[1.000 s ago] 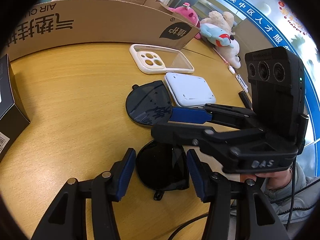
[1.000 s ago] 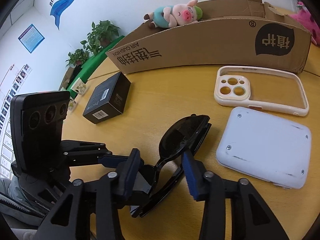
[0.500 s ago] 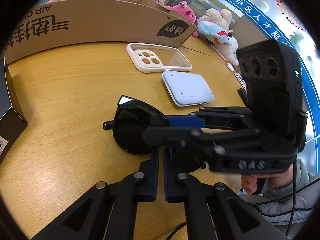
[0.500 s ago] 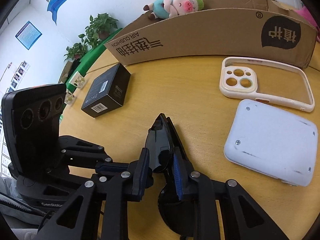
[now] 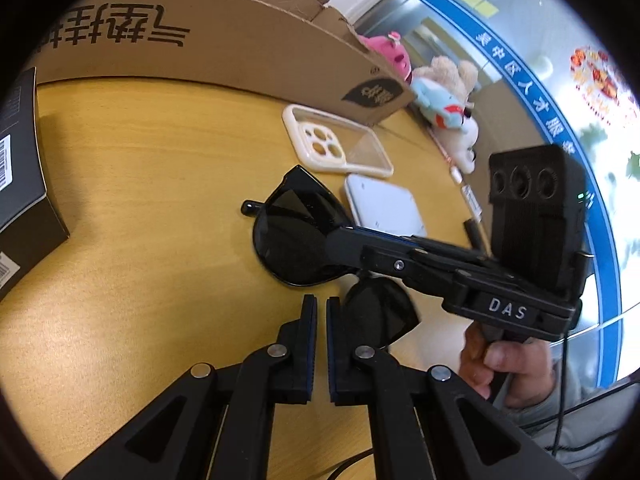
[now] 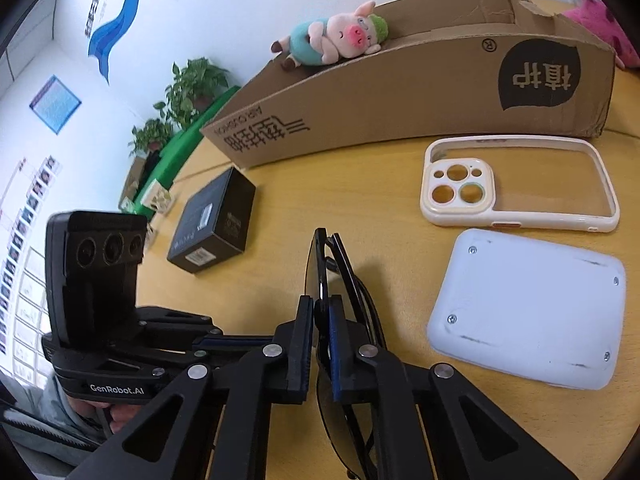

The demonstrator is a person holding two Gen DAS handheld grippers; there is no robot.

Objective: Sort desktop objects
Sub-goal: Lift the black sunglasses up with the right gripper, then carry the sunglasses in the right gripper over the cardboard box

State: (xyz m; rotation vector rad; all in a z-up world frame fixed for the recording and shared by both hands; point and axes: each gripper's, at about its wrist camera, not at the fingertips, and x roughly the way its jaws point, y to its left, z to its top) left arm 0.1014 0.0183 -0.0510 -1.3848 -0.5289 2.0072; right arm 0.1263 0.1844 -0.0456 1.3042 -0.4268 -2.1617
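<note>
Your right gripper (image 6: pixel 319 312) has its jaws clamped on the sunglasses (image 6: pixel 322 264), gripping the frame edge-on between the blue pads, with one lens standing upright ahead of the jaws and the other lens below them. Your left gripper (image 5: pixel 321 312) has its jaws drawn together with only a narrow slot between the pads and nothing visible in that slot; it sits just beside the nearer lens of the sunglasses (image 5: pixel 296 240), apart from it. The sunglasses are held by the right gripper alone, low over the wooden worktop (image 5: pixel 140 184); whether they touch it cannot be told. Risk: the grip bears on a thin, smooth frame, so a quick swing is likely to let the sunglasses pivot or slip out. Pad pressure on a lens may scratch it. Near the jaws lie the white pad (image 6: pixel 528 308) and the phone case (image 6: pixel 516 180); a low sweep to the right could push either one. The black box (image 6: pixel 216 220) and the cardboard box (image 6: pixel 400 92) stand further off.
</note>
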